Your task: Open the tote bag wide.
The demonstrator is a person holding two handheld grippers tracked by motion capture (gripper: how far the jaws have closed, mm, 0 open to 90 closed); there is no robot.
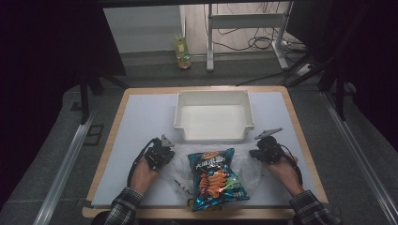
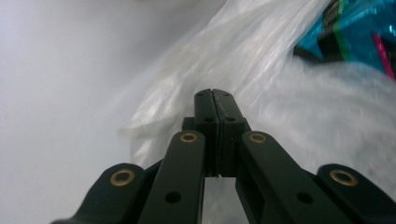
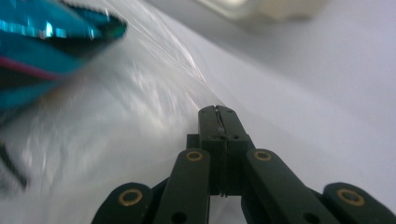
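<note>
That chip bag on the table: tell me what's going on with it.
A person holds a gripper in each hand at either side of a blue chip bag, which lies on a clear plastic bag near the front of the table. The left gripper and right gripper both have their jaws shut, tips at the plastic's edges; whether they pinch it is hard to tell. A white bin sits empty behind.

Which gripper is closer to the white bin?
Right. The right gripper sits just off the white bin's near right corner; the left gripper is a bit farther off its near left corner.
</note>
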